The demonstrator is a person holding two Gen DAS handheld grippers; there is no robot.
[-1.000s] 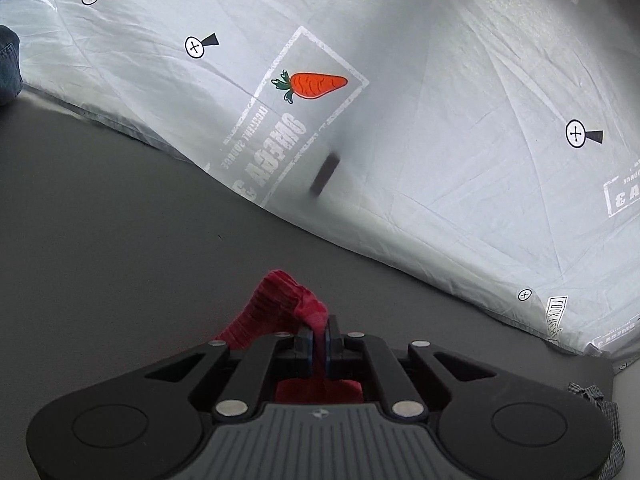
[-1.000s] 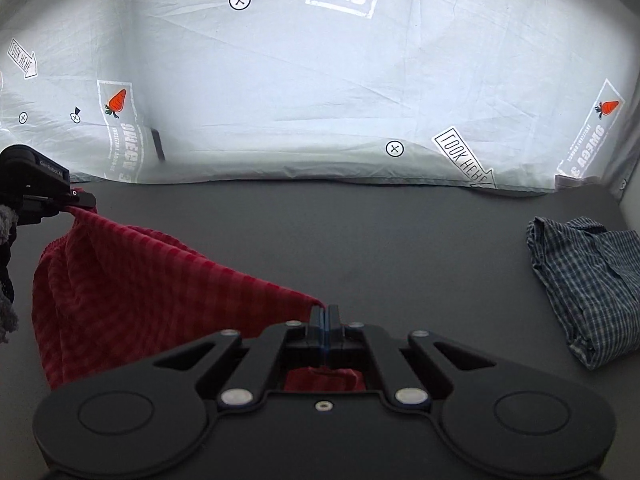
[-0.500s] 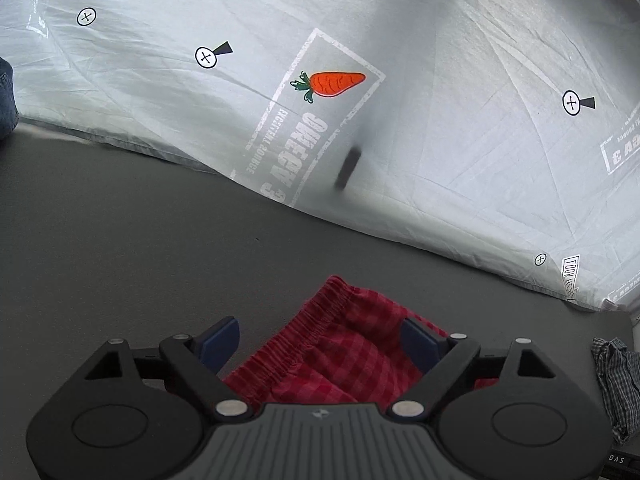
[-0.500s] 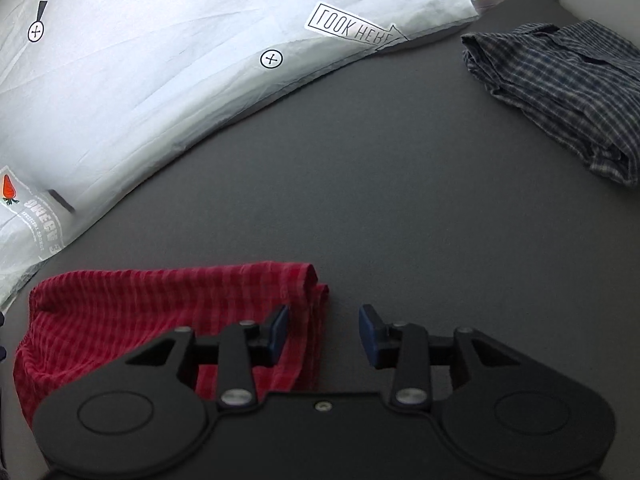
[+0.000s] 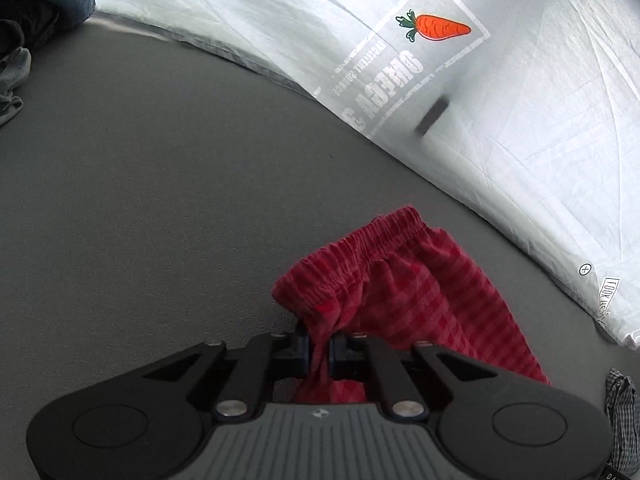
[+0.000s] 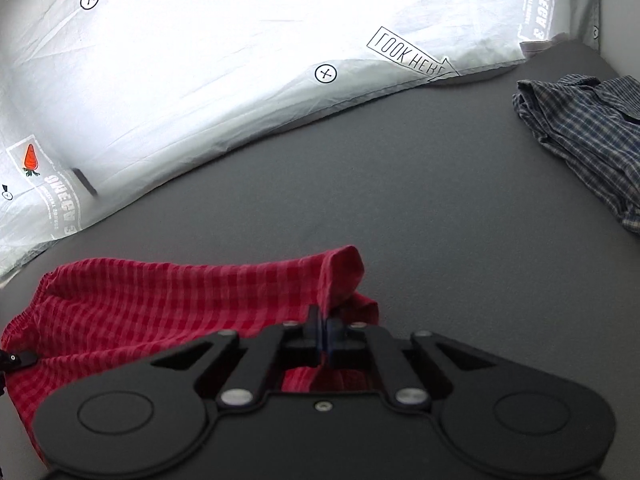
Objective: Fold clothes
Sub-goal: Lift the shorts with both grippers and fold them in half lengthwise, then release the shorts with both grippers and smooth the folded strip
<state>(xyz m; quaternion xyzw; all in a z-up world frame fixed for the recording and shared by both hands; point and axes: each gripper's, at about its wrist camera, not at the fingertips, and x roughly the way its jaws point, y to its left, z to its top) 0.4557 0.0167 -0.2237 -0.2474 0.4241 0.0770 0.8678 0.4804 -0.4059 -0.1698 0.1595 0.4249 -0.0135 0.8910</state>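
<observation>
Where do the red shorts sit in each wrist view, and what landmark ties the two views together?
Left wrist: red shorts lower centre-right, waistband pinched in the left claw.
Right wrist: shorts lower left, an edge pinched in the right claw.
Shared landmark: the carrot print on the white sheet.

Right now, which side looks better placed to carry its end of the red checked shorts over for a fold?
Probably the right hand-held gripper: it pinches the hem end of the red shorts, bare grey surface beyond it. The left hand-held gripper clamps the bunched waistband.
</observation>
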